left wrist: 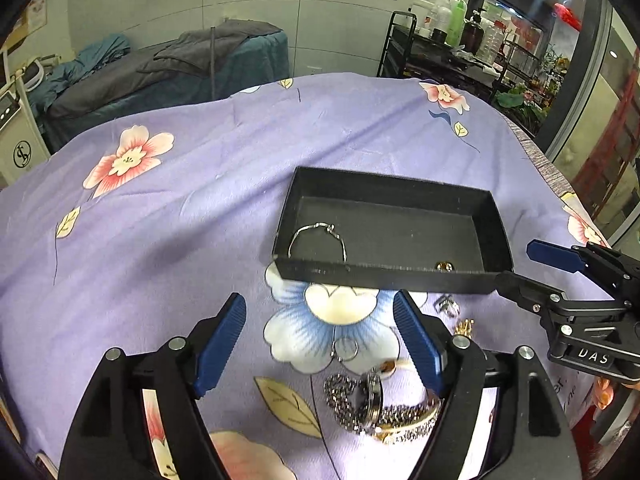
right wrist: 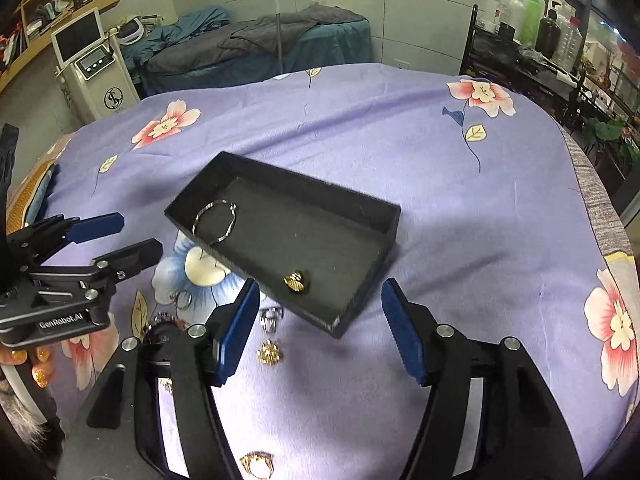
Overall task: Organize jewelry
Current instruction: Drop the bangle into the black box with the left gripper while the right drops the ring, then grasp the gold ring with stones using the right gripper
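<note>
A black tray lies on the purple floral cloth. Inside it are a silver bangle and a gold piece. My left gripper is open and empty just before the tray's near wall, above a silver ring and a heap of sparkly chain and bracelets. My right gripper is open and empty at the tray's near corner; it also shows in the left wrist view. A silver ring and a gold brooch lie between its fingers.
The purple cloth covers the whole table. A gold ring lies near my right gripper's base. A silver piece and a gold piece lie before the tray. A massage bed and a shelf cart of bottles stand behind the table.
</note>
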The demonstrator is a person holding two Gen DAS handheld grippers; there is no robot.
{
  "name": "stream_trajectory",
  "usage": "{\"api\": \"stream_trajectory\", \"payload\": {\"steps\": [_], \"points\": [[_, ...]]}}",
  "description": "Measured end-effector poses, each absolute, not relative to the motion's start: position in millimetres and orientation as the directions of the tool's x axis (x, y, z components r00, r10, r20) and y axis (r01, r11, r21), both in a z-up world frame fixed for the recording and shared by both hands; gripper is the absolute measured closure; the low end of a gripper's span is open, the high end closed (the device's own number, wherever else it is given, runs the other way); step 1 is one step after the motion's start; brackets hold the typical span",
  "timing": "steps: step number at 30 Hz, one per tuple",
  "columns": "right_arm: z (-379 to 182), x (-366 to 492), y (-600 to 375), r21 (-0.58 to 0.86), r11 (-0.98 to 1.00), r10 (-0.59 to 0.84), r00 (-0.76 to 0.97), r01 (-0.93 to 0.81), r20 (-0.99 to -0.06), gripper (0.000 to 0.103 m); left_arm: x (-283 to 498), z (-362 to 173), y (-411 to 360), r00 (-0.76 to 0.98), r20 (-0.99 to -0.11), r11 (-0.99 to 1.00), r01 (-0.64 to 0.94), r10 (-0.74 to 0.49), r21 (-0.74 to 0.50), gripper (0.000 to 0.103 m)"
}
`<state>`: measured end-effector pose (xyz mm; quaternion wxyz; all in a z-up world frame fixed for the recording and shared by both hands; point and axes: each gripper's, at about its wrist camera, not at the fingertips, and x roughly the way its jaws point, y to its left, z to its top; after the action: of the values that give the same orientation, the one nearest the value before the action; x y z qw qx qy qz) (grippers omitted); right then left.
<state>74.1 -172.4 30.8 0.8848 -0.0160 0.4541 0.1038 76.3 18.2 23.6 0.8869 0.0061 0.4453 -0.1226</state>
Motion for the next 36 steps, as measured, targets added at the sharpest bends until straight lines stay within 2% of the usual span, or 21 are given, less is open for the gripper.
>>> {"api": "stream_trajectory", "payload": {"steps": [5, 18, 20, 22, 36], "points": [[12.1, 36.5, -178.5, 0.058, 0.978, 0.159, 0.529, -0.202, -0.834, 0.038, 42.3, 10.5, 22.7, 0.555, -0.807, 0.973, 0.21, -0.202, -0.099, 0.018], [-7.6, -23.4, -159.7, 0.052, 0.954, 0.191, 0.464, -0.297, -0.865, 0.038, 1.9, -9.7, 13.9, 0.527, -0.829, 0.975, 0.202, -0.186, -0.09, 0.018], [-10.9, -26.6, -155.2, 0.043, 0.949, 0.189, 0.456, -0.312, -0.87, 0.04, 1.1, -11.2, 10.9, 0.523, -0.832, 0.975, 0.204, -0.186, -0.09, 0.018], [-13.8, -28.2, -152.8, 0.047, 0.946, 0.194, 0.447, -0.319, -0.873, 0.048, 1.4, -12.8, 8.3, 0.518, -0.835, 0.975, 0.204, -0.188, -0.092, 0.018], [-21.6, -28.0, -148.1, -0.026, 0.945, 0.139, 0.474, -0.326, -0.87, 0.054, 20.5, -15.9, -20.3, 0.522, -0.834, 0.97, 0.233, -0.18, -0.064, 0.019]]}}
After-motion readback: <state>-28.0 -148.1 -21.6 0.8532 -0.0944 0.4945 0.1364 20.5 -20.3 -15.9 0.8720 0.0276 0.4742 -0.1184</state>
